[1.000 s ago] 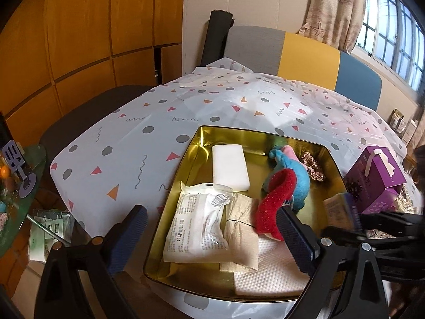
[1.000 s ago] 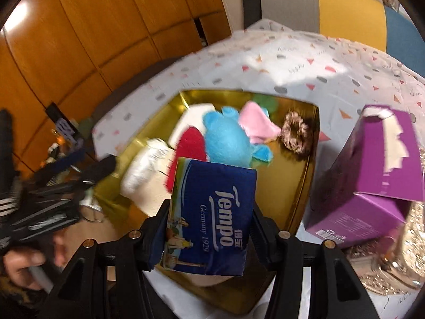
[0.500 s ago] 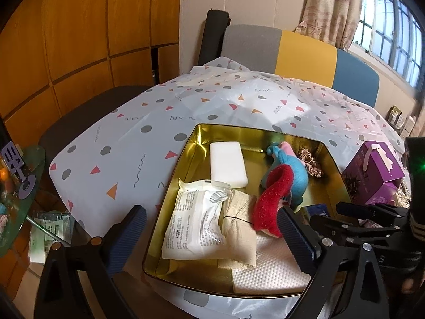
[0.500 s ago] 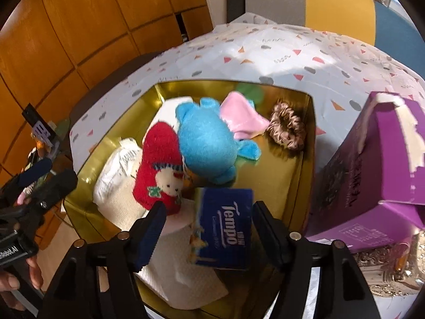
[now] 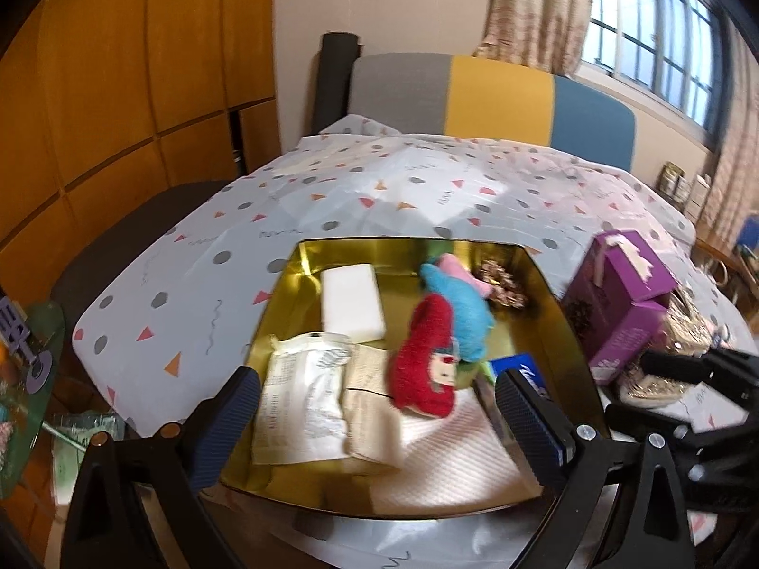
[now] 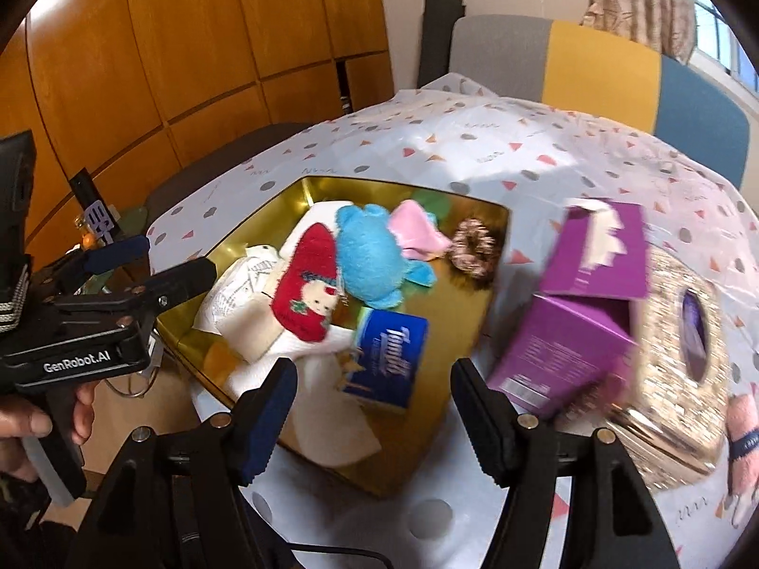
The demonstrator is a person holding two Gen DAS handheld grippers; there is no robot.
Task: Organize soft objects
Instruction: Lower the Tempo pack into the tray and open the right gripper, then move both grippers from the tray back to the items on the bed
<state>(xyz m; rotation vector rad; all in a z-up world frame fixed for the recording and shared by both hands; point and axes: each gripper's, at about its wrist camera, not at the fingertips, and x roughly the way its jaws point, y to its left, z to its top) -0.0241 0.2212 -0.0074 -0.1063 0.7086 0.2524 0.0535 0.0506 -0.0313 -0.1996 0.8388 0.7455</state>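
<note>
The blue Tempo tissue packet (image 6: 386, 362) is shown lying in the near right part of the shallow gold metal tray (image 6: 467, 327), propped against the white paper towel (image 6: 327, 419) and beside the red knitted sock (image 6: 308, 296). The right gripper (image 6: 372, 419) has just been opened; nothing is held between its jaws. The left gripper (image 5: 379, 424) is likewise spread and empty. The tilted packet could be toppled if brushed by a finger, and the open purple cardboard box (image 6: 576, 320) just beside the tray could be knocked.

right claw (image 6: 374, 415) agape, empty | tissue pack (image 6: 386, 362) in gold tray (image 6: 474, 313)
</note>
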